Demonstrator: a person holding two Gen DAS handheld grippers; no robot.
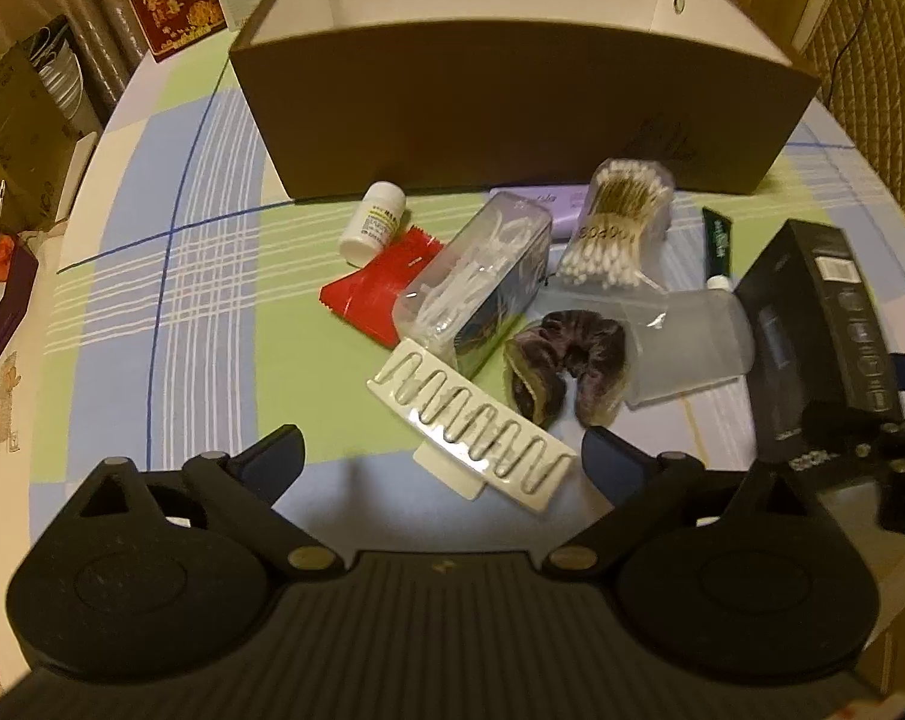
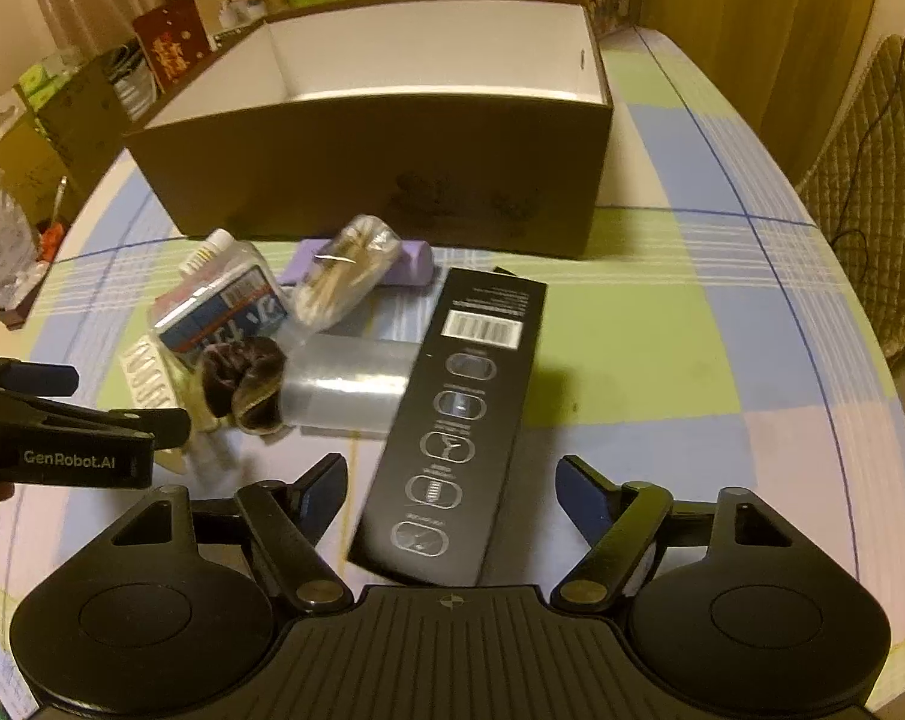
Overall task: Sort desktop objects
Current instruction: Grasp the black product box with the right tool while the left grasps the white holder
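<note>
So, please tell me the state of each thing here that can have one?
Brown box: open on top, inside looks empty.
Long black box: lying flat between the right fingers, not gripped.
White hair clip: lying flat, untouched.
White pill bottle: on its side, capped.
Left gripper: open.
Right gripper: open.
</note>
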